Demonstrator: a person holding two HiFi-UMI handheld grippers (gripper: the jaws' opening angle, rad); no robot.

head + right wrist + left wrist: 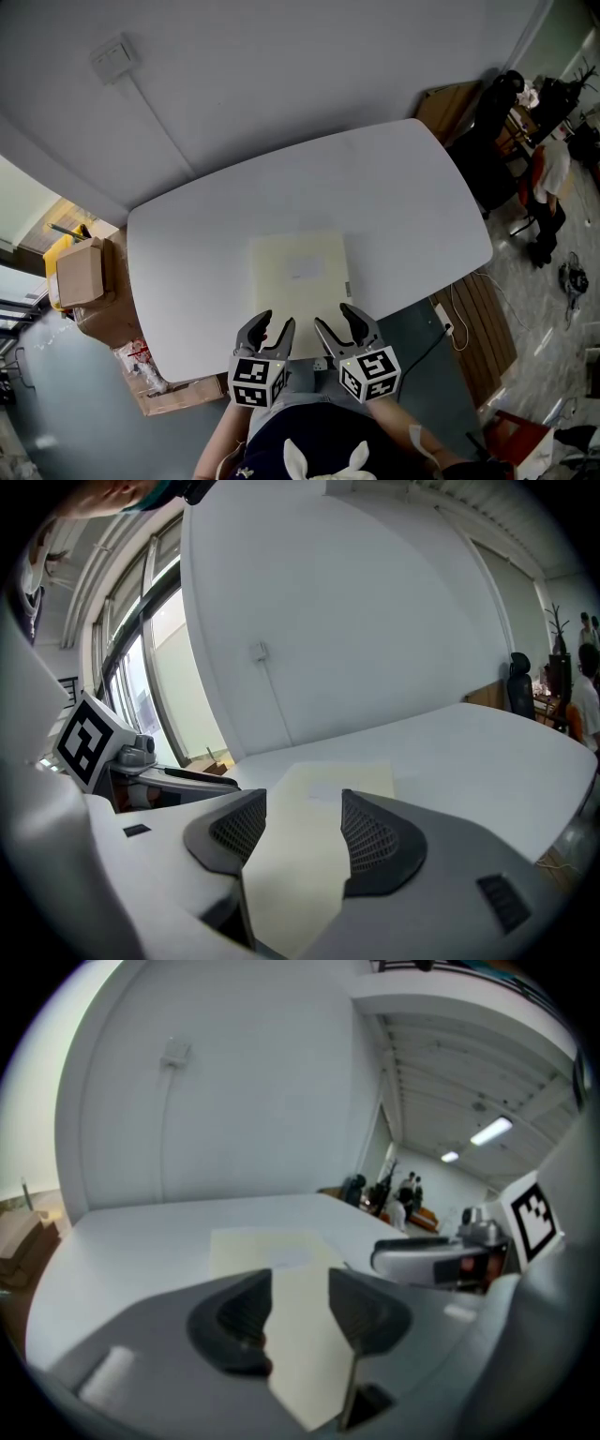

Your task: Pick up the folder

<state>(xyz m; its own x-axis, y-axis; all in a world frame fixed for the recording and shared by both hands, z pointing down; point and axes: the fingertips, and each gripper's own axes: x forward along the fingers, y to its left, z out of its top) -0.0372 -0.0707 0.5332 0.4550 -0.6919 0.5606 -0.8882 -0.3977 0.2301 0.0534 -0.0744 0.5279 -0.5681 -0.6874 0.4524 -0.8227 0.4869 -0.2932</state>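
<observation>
The white table (394, 187) looks smooth and faintly satin, the cream folder (300, 281) on it matt card, the left gripper (278, 322) and right gripper (333, 314) at its near edge matt grey plastic with finely ribbed pads (370, 836), the box (80, 274) beside its left end brown cardboard.
</observation>
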